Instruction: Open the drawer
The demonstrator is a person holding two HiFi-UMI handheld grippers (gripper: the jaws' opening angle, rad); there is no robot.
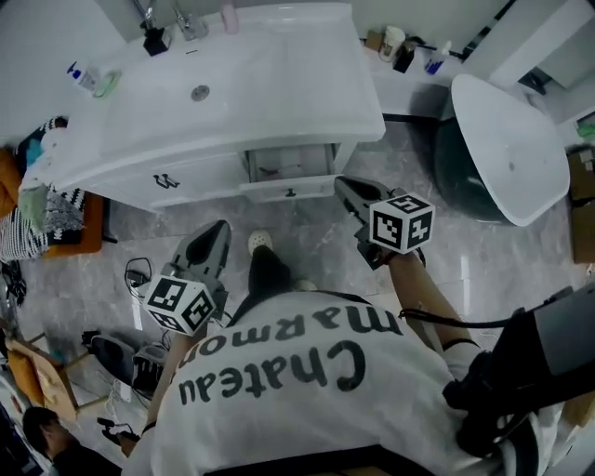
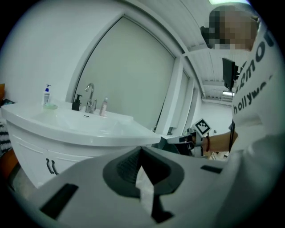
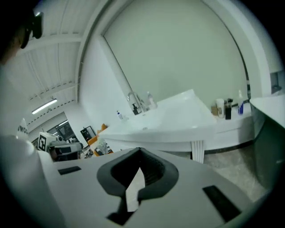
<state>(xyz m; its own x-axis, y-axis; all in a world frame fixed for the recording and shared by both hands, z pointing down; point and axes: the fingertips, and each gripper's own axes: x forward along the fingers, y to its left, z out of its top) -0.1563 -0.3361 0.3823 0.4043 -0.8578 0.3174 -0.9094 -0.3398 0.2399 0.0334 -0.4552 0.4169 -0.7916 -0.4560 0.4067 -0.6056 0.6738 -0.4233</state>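
**Drawer Stood Open Under the Vanity, Both Claws Shut and Empty**

In the head view the drawer [image 1: 290,189] sat pulled out from the front of the white vanity [image 1: 307,112], below the right part of the basin [image 1: 200,91]. Its inside showed from above, and its front panel faced the person [image 1: 297,372]. To its left, a cabinet door [image 1: 165,179] with dark handles stayed flush with the vanity front.

The left claw [image 1: 216,232] was held over the grey stone floor [image 1: 307,237], well apart from the drawer, its tips aimed toward the vanity. Its own view showed the jaws pressed together with nothing between them [image 2: 141,153].

The right claw [image 1: 344,186] was near the drawer's right front corner as seen from above; whether it touched the panel could not be told. Its own view showed the jaws closed and empty [image 3: 139,153], pointing at the vanity's edge.

A tap [image 1: 186,20] stood at the back of the basin, and a small bottle [image 1: 79,74] stood on the left of the vanity top.
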